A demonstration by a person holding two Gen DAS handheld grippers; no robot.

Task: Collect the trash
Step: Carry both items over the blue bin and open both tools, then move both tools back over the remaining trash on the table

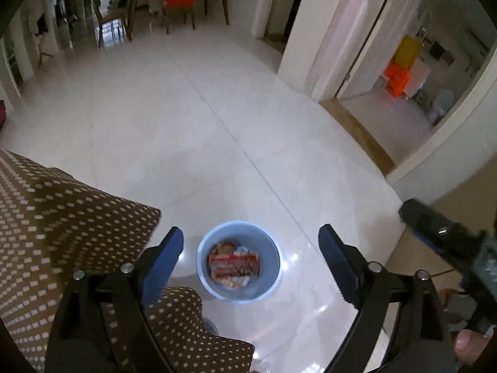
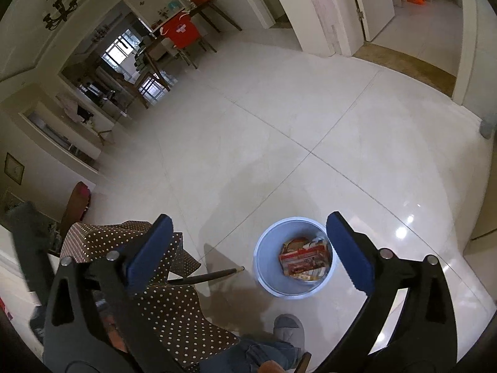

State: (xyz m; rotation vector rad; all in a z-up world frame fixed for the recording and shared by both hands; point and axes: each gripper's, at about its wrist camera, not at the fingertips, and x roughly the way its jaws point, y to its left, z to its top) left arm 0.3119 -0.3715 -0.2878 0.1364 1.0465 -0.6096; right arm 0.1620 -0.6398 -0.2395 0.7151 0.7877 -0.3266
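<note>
A light blue bin (image 1: pixel 239 261) stands on the white tiled floor and holds red and white wrappers (image 1: pixel 234 265). My left gripper (image 1: pixel 251 259) is open and empty, high above the bin, which shows between its blue pads. The bin also shows in the right wrist view (image 2: pixel 293 256) with the wrappers (image 2: pixel 306 261) inside. My right gripper (image 2: pixel 248 248) is open and empty, also held high, with the bin just inside its right finger. The right gripper's body shows blurred at the right edge of the left wrist view (image 1: pixel 447 239).
A brown polka-dot cloth (image 1: pixel 68 233) covers a table at the lower left, also in the right wrist view (image 2: pixel 167 307). A dark table leg (image 2: pixel 211 276) reaches toward the bin. The person's grey slipper (image 2: pixel 289 329) is near the bin. Chairs (image 1: pixel 180 0) and doorways (image 1: pixel 388 71) lie beyond.
</note>
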